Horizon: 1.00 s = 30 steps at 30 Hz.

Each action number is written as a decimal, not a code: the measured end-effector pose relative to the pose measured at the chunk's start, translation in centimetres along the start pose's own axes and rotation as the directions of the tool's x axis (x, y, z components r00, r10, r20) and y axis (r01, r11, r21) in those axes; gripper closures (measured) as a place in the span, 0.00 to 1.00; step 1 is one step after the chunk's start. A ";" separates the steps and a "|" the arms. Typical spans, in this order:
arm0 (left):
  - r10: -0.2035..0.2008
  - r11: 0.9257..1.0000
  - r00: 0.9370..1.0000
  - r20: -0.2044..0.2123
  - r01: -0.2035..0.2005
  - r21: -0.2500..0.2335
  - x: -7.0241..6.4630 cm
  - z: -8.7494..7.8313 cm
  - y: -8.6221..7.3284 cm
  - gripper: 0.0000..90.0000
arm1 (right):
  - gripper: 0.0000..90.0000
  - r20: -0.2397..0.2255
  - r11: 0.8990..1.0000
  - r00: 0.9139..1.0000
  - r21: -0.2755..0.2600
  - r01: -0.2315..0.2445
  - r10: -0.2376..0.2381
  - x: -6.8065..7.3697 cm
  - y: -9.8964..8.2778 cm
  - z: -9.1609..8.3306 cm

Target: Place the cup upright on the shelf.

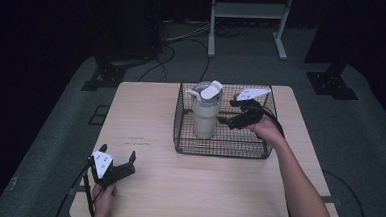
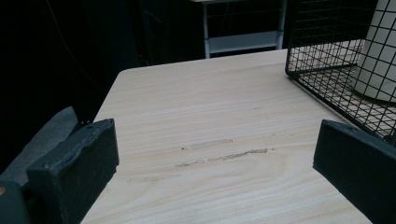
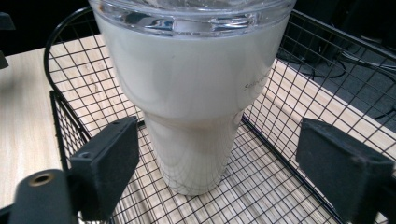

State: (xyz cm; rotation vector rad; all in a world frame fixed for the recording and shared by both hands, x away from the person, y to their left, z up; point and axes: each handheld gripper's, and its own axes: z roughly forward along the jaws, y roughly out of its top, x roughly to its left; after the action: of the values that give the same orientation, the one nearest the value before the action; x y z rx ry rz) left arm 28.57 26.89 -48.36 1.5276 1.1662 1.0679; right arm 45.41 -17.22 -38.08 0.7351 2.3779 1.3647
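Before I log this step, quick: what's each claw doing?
Left claw: open, holding nothing, above the table.
Right claw: open inside the wire basket, facing the tumbler, not gripping it.

The tumbler (image 3: pixel 196 93) is cut off at the top edge of the right gripper view, so its lid cannot be seen there. In the left gripper view the tumbler (image 2: pixel 380 51) is cropped by the top and right edges and seen through the wire basket (image 2: pixel 327 70), itself cut at the right edge. In the high view the right gripper (image 1: pixel 230 121) is too small and dark to separate its fingertips from the mesh. The shelf frame (image 1: pixel 248 21) beyond the table runs past the top edge.
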 end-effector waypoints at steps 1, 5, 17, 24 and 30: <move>0.000 1.000 1.000 0.000 0.000 0.000 0.0 0.0 0.0 0.00 | 0.14 0.003 1.000 1.000 0.000 0.004 -0.004 0.0 0.0 -0.1; 0.002 1.000 1.000 0.000 -0.002 -0.001 0.0 0.0 0.0 0.00 | 0.14 0.008 1.000 1.000 -0.002 -0.017 0.017 0.0 -0.2 -0.6; 0.005 1.000 1.000 0.001 -0.005 0.001 -0.1 0.0 0.0 0.00 | 0.14 0.030 1.000 1.000 -0.019 -0.010 0.010 0.7 -0.1 -2.8; 0.004 1.000 1.000 0.001 -0.004 0.002 0.0 0.0 0.0 0.00 | 0.14 0.022 0.999 1.000 -0.045 -0.008 0.009 1.2 0.2 -4.3; 0.007 1.000 1.000 -0.001 -0.007 0.005 -0.1 0.1 0.0 0.00 | 0.14 0.020 1.000 1.000 -0.028 -0.003 0.003 1.5 -0.3 -5.0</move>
State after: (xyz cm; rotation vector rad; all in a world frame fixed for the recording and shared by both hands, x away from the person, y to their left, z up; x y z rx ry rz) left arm 28.62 26.82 -48.37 1.5368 1.1656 1.0708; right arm 41.59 -20.01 -35.79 0.7415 2.3383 1.3827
